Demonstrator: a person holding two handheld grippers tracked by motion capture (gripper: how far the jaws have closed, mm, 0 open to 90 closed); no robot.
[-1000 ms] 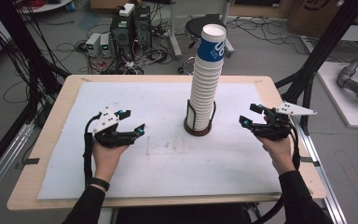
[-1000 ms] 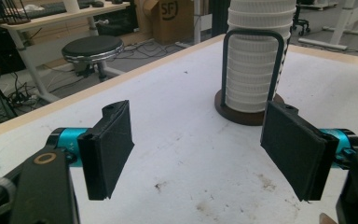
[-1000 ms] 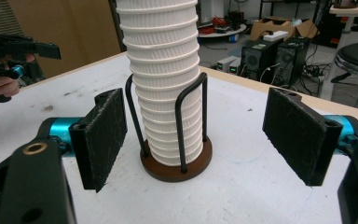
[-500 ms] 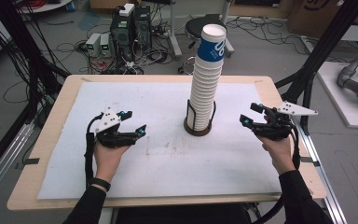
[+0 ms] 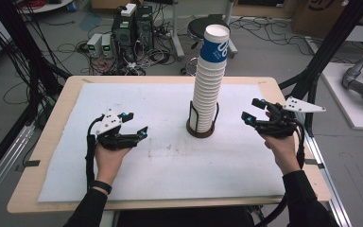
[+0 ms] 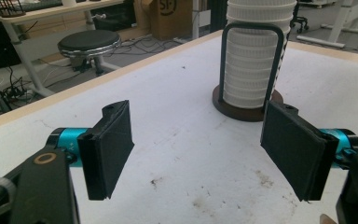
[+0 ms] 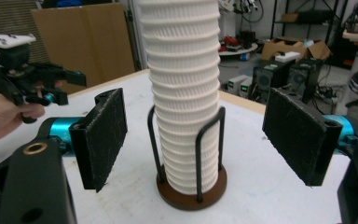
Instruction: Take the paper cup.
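Tall stack of white ribbed paper cups (image 5: 207, 90) in dark wire holder (image 5: 202, 124), blue-printed top cup (image 5: 215, 45) seen from high view, left gripper (image 5: 133, 124) and right gripper (image 5: 254, 110) flanking it, jaws spread, empty

A light wooden table (image 5: 56, 118) carries a white sheet (image 5: 160, 161) that covers nearly its whole top, leaving a bare wood border. The sheet is scuffed and stained in front of the round brown base (image 5: 201, 132) of a wire cup holder, which stands on it right of centre.

left tool (image 5: 133, 124) — jaws apart | right tool (image 5: 251, 110) — jaws apart, empty
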